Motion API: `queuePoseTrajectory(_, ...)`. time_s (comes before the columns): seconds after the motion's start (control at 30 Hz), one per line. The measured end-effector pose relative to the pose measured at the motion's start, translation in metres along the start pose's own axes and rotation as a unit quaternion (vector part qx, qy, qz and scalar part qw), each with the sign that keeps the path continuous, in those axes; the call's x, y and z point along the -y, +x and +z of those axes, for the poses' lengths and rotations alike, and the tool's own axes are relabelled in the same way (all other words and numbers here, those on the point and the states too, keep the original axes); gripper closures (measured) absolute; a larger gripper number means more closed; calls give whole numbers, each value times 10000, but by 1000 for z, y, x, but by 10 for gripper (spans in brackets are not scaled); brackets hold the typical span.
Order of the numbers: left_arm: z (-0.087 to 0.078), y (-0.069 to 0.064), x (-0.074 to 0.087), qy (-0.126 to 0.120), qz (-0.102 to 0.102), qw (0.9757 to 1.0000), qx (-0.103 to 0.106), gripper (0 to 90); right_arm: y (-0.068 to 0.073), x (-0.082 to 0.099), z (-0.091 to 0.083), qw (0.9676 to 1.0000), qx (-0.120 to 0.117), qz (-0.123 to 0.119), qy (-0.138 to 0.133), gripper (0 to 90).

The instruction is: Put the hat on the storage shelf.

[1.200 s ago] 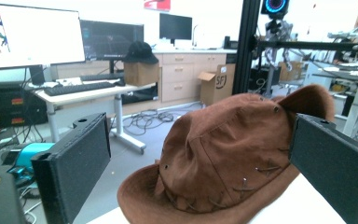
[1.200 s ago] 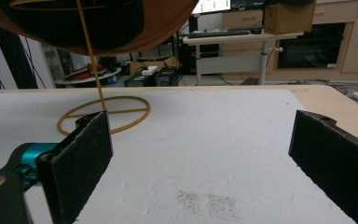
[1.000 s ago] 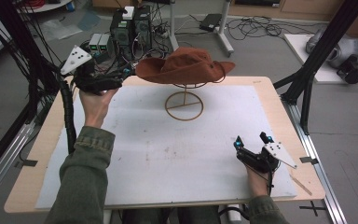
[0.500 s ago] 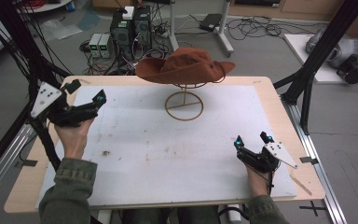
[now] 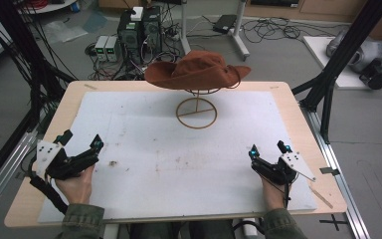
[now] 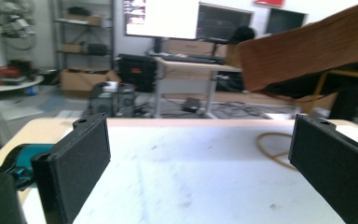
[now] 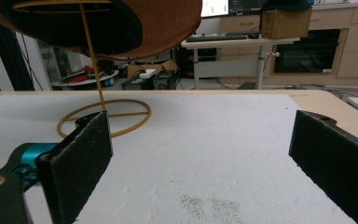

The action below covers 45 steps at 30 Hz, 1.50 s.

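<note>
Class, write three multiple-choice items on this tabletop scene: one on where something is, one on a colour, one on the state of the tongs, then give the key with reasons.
1. Where is the hat?
A. Flat on the white mat
B. On top of the wire stand
C. On the floor

2. What colour is the hat?
A. Brown
B. Blue
C. White

3. How do both tongs stand?
A. Shut on the hat
B. Shut on nothing
C. Open, holding nothing

Key:
1 B: the hat sits atop the wire stand.
2 A: its crown and brim are rust brown.
3 C: the left tongs and right tongs have jaws spread over the white mat.
</note>
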<state>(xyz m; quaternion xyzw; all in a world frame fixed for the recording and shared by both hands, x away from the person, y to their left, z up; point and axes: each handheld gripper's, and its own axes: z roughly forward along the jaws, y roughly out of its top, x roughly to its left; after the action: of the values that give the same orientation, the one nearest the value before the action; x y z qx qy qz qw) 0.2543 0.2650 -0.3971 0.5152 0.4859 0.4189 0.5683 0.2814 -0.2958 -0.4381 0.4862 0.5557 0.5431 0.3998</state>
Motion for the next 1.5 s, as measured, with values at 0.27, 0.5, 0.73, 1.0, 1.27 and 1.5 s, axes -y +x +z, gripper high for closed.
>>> queuePoseTrajectory(0.27, -19, -1, 18, 44, -38, 9976, -694, 58, 3, 4, -3, 9991, 375, 75, -184, 52)
queuePoseTrajectory(0.5, -23, 3, 20, 95, -97, 9969, -775, 58, 6, 6, -4, 9986, 498, -47, -182, 52)
queuePoseTrajectory(0.73, -22, 4, 24, 156, -71, 9967, -795, 58, 6, 5, -5, 9987, 487, -5, -174, 52)
queuePoseTrajectory(1.0, -20, 3, 27, 234, -24, 9967, -783, 58, 1, 6, -6, 9982, 573, 121, -141, 52)
queuePoseTrajectory(1.27, -22, 0, 27, 253, -19, 9970, -732, 58, 2, 5, -10, 9982, 557, 128, -167, 52)
queuePoseTrajectory(1.5, -25, 1, 28, 303, 28, 9967, -756, 58, 1, 5, -7, 9980, 599, 150, -150, 52)
